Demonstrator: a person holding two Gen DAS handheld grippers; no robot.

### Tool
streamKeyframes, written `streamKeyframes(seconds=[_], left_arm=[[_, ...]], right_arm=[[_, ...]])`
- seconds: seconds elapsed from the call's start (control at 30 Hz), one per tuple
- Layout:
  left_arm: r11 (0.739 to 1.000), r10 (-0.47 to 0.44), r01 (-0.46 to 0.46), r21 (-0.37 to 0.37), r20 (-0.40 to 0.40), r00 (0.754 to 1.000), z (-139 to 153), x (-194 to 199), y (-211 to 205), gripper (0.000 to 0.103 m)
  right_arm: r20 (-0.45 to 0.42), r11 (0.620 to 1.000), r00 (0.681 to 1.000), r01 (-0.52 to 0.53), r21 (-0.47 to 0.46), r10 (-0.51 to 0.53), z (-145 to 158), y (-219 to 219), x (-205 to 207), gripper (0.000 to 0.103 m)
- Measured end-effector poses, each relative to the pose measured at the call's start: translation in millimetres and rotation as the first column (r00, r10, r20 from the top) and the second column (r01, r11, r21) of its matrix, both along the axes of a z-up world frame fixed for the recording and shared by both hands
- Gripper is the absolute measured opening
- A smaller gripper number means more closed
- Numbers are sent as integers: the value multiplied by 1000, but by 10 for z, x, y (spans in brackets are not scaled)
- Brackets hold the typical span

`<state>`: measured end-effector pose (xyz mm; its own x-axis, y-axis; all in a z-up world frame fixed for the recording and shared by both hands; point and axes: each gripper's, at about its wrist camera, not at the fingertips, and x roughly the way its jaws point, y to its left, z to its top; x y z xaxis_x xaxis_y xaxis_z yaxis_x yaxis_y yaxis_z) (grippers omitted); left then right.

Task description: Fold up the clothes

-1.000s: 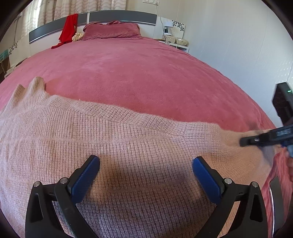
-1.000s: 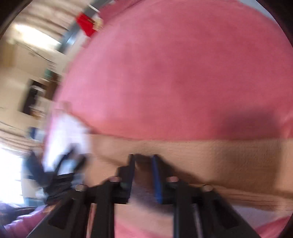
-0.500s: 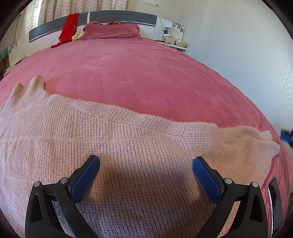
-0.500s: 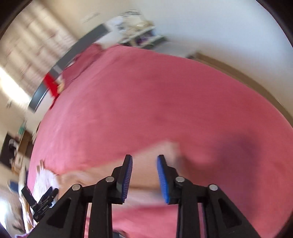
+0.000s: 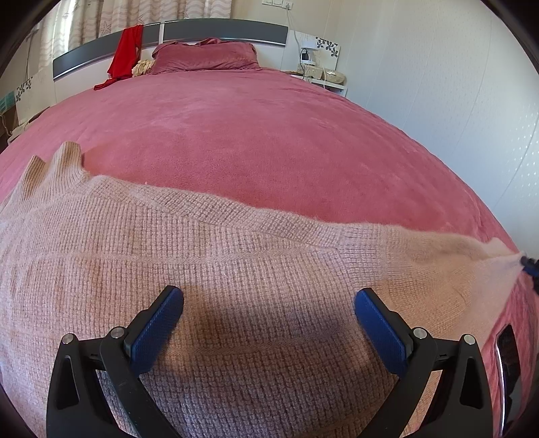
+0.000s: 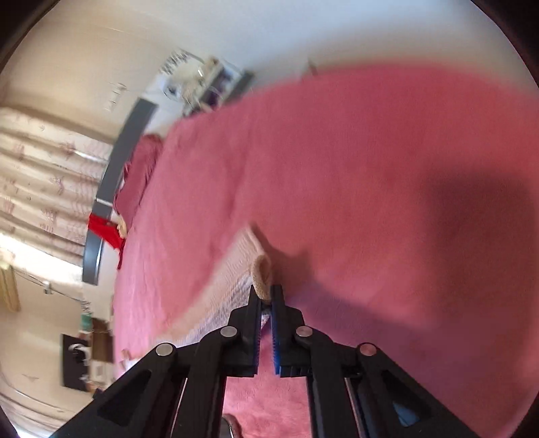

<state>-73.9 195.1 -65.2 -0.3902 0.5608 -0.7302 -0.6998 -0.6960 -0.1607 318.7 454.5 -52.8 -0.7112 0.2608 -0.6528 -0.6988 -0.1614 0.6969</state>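
**Pink sweater flat on the bed, one sleeve pinched and pulled**

Big pink knit sweater (image 5: 209, 269) spread out flat on the red bedspread (image 5: 269, 134), filling the near part of the left wrist view. Ribbed neck part sticking up at the far left edge of it. One sleeve (image 5: 438, 256) stretched out to the right, getting thin toward its tip.

Left gripper (image 5: 268, 308) low over the middle of the sweater, blue pads far apart, nothing between them. Dark shadow on the knit right under it. Hard to tell whether touching the knit or just above it.

Right gripper (image 6: 266, 296) squeezed nearly together on the sleeve cuff (image 6: 262, 278). Round end of the cuff poking up just past the two fingertips, held between the black finger and the blue pad. Rest of the sleeve running away to the left across the bedspread. Right wrist view tilted and blurry. Just a tiny dark bit of the right gripper at the far right edge of the left wrist view, right at the sleeve tip.

Far back: a red pillow (image 5: 205, 55) against the grey headboard (image 5: 222, 30), a bright red cloth (image 5: 123, 54) hanging over the headboard, a small white bedside table (image 5: 320, 75) by the wall, and curtains (image 5: 111, 13) behind.
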Motion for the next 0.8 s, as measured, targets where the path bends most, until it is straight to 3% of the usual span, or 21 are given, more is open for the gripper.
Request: streamKeyframes(seconds=[0.2, 0.23, 0.27, 0.3, 0.33, 0.4, 0.43, 0.5, 0.6, 0.63, 0.7, 0.73, 0.77, 0.8], left_arm=[[1000, 5, -5, 6, 2, 1000, 45, 27, -6, 102], [1000, 7, -7, 6, 2, 1000, 47, 30, -7, 102], [1000, 7, -7, 7, 2, 1000, 49, 31, -10, 102], [1000, 8, -8, 7, 1, 1000, 49, 32, -9, 102], [1000, 9, -9, 7, 0, 1000, 51, 36, -9, 102], [1000, 10, -10, 10, 2, 1000, 55, 36, -18, 102], [1000, 10, -10, 12, 3, 1000, 59, 35, -22, 102], [1000, 11, -11, 15, 5, 1000, 68, 35, -27, 102], [1000, 11, -11, 15, 5, 1000, 86, 40, -32, 102], [1000, 11, -11, 14, 4, 1000, 91, 41, -34, 102], [1000, 9, -9, 16, 5, 1000, 81, 34, -39, 102], [1000, 9, -9, 17, 5, 1000, 81, 32, -37, 102], [1000, 9, -9, 18, 6, 1000, 81, 31, -36, 102], [1000, 9, -9, 20, 6, 1000, 82, 31, -36, 102]], right_arm=[[221, 999, 975, 19, 41, -27, 142, -79, -10, 6], [257, 998, 966, 28, 60, -43, 186, -100, -13, 14], [285, 987, 952, 75, 143, -114, 348, -165, -24, 25], [296, 968, 940, 104, 228, -170, 515, -235, -58, 25], [255, 949, 958, 46, 313, -130, 692, -333, -232, 25], [209, 925, 977, -119, 361, 44, 824, -497, -697, 25], [181, 904, 968, -228, 361, 172, 822, -641, -1064, 25], [152, 847, 916, -402, 349, 372, 744, -905, -1729, 25], [173, 761, 817, -576, 299, 551, 486, -1185, -2499, 25], [174, 746, 791, -612, 263, 587, 393, -1177, -2646, 24], [202, 748, 776, -631, 208, 598, 253, -1074, -2747, 19], [216, 748, 768, -639, 180, 604, 182, -1023, -2797, 5], [227, 750, 763, -642, 158, 605, 127, -958, -2839, 0], [231, 765, 781, -620, 173, 581, 153, -821, -2818, 0]])
